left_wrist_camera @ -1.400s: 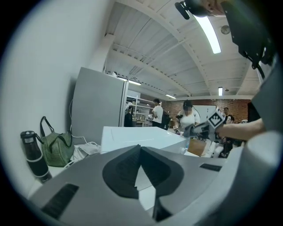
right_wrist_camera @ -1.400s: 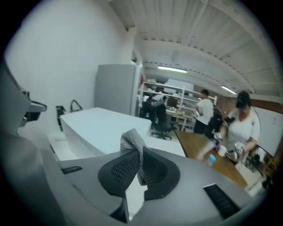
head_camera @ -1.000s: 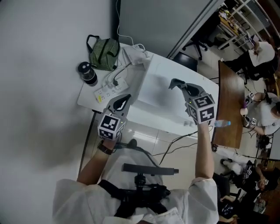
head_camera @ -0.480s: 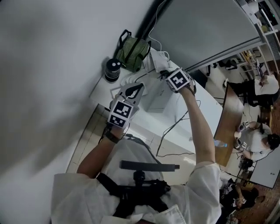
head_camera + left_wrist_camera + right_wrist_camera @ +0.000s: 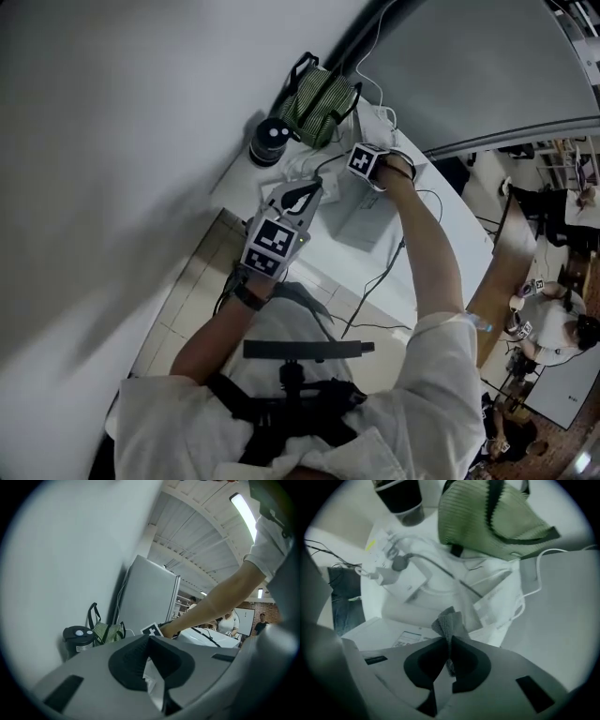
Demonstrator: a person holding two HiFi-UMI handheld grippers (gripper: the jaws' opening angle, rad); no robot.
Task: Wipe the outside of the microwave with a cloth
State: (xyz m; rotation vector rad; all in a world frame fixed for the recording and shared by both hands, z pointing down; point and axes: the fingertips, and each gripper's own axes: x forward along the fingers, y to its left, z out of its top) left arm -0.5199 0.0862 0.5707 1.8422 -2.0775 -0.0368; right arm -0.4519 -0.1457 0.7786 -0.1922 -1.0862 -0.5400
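Dim, cool light; ceiling lamp (image 5: pixel 243 509) glares, fisheye edges dark and blurred.

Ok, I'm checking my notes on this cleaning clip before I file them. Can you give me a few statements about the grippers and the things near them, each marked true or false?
1. The right gripper is shut on a grey cloth. True.
2. The green striped bag lies on the floor. False: it stands on the white table, against the wall.
3. A black flask stands next to the bag. True.
4. The left gripper is wide open and empty. False: its jaws are together, with a white scrap between them.
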